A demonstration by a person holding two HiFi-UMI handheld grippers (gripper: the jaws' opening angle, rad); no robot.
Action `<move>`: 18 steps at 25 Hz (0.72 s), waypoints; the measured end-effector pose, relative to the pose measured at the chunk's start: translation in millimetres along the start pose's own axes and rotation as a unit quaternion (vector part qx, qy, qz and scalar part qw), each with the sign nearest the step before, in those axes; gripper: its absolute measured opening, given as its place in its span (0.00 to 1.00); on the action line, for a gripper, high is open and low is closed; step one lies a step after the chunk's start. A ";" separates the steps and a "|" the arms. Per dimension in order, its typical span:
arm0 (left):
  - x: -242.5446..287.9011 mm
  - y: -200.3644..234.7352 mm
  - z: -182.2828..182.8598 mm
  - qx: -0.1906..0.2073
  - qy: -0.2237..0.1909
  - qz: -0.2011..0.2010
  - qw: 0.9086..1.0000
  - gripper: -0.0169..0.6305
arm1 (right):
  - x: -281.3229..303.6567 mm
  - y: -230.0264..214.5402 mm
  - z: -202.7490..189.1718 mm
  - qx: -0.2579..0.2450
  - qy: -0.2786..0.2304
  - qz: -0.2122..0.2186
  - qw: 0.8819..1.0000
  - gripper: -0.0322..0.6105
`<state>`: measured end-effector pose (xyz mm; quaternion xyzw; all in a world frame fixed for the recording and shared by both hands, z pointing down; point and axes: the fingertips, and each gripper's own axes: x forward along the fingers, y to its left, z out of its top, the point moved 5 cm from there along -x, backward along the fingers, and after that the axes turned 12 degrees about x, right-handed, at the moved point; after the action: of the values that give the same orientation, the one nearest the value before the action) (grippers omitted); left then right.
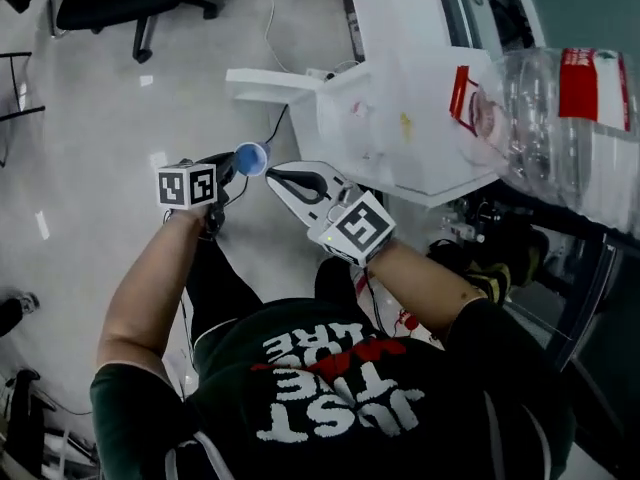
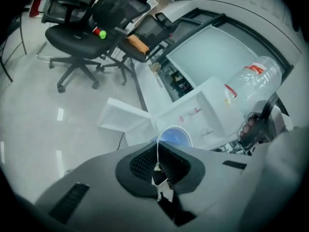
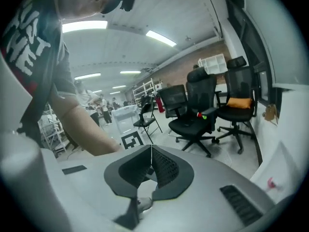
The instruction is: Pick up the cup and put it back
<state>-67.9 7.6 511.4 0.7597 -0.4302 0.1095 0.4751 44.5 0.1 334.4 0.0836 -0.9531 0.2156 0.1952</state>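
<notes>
A small blue cup (image 1: 250, 158) hangs over the floor, in front of the white table (image 1: 400, 118). My left gripper (image 1: 232, 168) is shut on the cup's rim. In the left gripper view the thin white rim runs between the closed jaws of my left gripper (image 2: 158, 146), and the cup's blue inside (image 2: 174, 137) shows just past them. Right beside the cup, my right gripper (image 1: 272, 176) is shut and holds nothing. In the right gripper view its jaws (image 3: 151, 149) meet with no gap, and the cup does not show there.
A big clear plastic water bottle (image 1: 560, 108) lies at the table's right end. A white slab (image 1: 275, 83) juts out from the table's left side. Black office chairs (image 2: 79, 37) stand on the pale floor beyond. A cable (image 1: 268, 28) trails across the floor.
</notes>
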 end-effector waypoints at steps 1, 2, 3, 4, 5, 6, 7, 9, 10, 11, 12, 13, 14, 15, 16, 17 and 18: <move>17.5 16.5 -16.9 -0.005 0.011 0.002 1.000 0.05 | 10.4 -8.5 -22.1 0.011 0.008 -0.006 1.000 0.10; 35.3 32.4 -33.7 -0.010 0.021 0.003 1.000 0.05 | 20.0 -16.0 -43.6 0.022 0.017 -0.011 1.000 0.10; 53.2 47.6 -50.0 -0.014 0.029 0.003 0.999 0.05 | 28.9 -23.2 -64.9 0.030 0.024 -0.014 0.999 0.10; 71.2 62.7 -65.4 -0.016 0.036 0.003 0.999 0.05 | 37.2 -30.9 -86.2 0.036 0.030 -0.018 0.999 0.10; 89.4 78.0 -79.8 -0.017 0.042 0.004 0.999 0.05 | 45.2 -39.4 -107.2 0.038 0.035 -0.022 0.998 0.10; 107.8 93.5 -93.2 -0.018 0.048 0.005 0.999 0.05 | 52.9 -48.6 -128.1 0.039 0.038 -0.028 0.998 0.10; 126.3 108.6 -106.0 -0.019 0.054 0.007 0.998 0.05 | 59.9 -58.5 -148.6 0.039 0.040 -0.034 0.998 0.10; 162.9 133.9 -131.2 -0.020 0.065 0.009 0.998 0.05 | 69.2 -77.6 -188.0 0.041 0.038 -0.046 0.997 0.10; 180.5 143.4 -142.9 -0.019 0.071 0.009 0.997 0.05 | 71.5 -86.5 -206.7 0.047 0.035 -0.053 0.997 0.10; 197.4 151.1 -152.9 -0.017 0.075 0.008 0.997 0.05 | 72.8 -94.9 -224.5 0.054 0.033 -0.060 0.996 0.10; 213.3 157.1 -161.1 -0.016 0.077 0.006 0.997 0.05 | 73.3 -102.7 -241.7 0.061 0.032 -0.066 0.995 0.10; 228.2 161.6 -168.4 -0.017 0.078 0.004 0.997 0.05 | 73.1 -109.5 -258.5 0.067 0.034 -0.071 0.995 0.10; 242.4 164.9 -174.9 -0.020 0.078 0.001 0.997 0.05 | 72.5 -115.7 -275.1 0.074 0.037 -0.076 0.994 0.10; 256.4 167.4 -180.4 -0.023 0.077 -0.003 0.997 0.05 | 71.9 -121.8 -291.3 0.080 0.041 -0.081 0.993 0.10; 270.6 169.6 -184.1 -0.024 0.075 -0.008 0.997 0.05 | 71.8 -128.0 -306.8 0.084 0.046 -0.085 0.992 0.10; 285.0 171.3 -186.1 -0.021 0.074 -0.012 0.997 0.05 | 72.1 -133.7 -321.2 0.086 0.050 -0.088 0.991 0.10; 299.5 172.3 -187.0 -0.015 0.074 -0.017 0.997 0.05 | 72.3 -138.2 -334.2 0.086 0.053 -0.090 0.991 0.10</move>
<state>28.3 -35.1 889.9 0.7498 -0.3822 0.1505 0.5186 124.6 19.5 693.9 0.1738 -0.9079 0.2822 0.2566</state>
